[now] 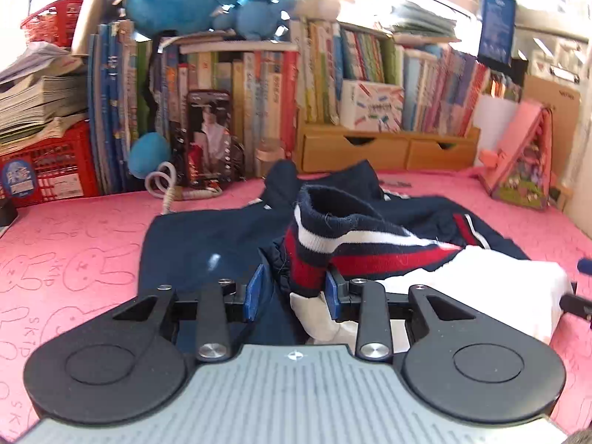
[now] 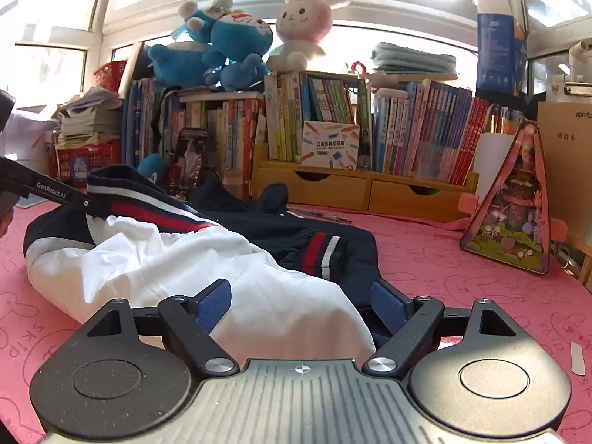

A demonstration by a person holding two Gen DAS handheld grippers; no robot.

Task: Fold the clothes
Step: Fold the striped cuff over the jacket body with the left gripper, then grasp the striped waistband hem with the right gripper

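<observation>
Jacket (image 1: 207,244) lies crumpled on the pink bench (image 1: 74,244), navy with a white lining (image 2: 207,277) turned up, in front of the books (image 2: 425,129). Left claw (image 1: 292,292) is narrow – its striped cuff (image 1: 314,244) sits between the pads, touching the right one, though I can't tell if it's really pinched. Right claw (image 2: 301,305) is wide, straddling the lining – pads not pressing on it.
</observation>
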